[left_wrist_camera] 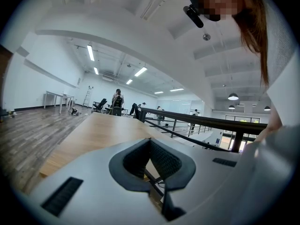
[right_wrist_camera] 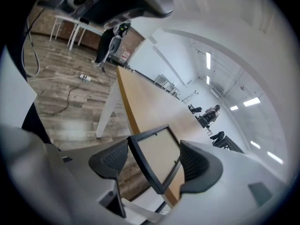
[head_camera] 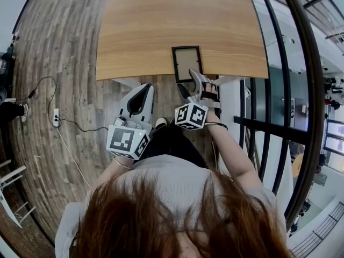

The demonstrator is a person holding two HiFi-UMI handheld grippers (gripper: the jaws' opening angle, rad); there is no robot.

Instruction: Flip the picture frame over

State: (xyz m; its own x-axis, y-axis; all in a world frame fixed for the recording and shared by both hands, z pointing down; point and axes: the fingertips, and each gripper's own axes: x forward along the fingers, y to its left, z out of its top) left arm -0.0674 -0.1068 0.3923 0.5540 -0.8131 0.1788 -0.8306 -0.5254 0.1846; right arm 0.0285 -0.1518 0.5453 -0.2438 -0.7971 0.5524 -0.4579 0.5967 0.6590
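Near to far, from my end:

- Left gripper [head_camera: 144, 88]: clenched, pad tips together, nothing between them. It sits level in front of my operator's torso, below the table's near edge and over the floor, clear of the frame.
- Right gripper [head_camera: 188, 83]: released, jaws wide apart and tilted down. It hangs just at the near table edge. The frame's near corner shows in the gap between the pads [right_wrist_camera: 110, 159], but neither pad touches it.
- Picture frame [head_camera: 187, 63]: black border, lying flat on the wooden table [head_camera: 177, 20] right at the near edge, near end poking slightly past it. The face turned up is a plain beige panel with small clips on the inner border, so it reads as the back.
- Rest of the tabletop is bare wood. A white table leg [right_wrist_camera: 108, 108] shows under it.
- Floor [head_camera: 59, 58]: grey-brown planks. A power strip [head_camera: 56, 117] with a black cable lies off to the left.
- Black railing [head_camera: 279, 106] runs along the right side.
- Far end of the hall: a person seated by office chairs [right_wrist_camera: 212, 114], ceiling strip lights on.
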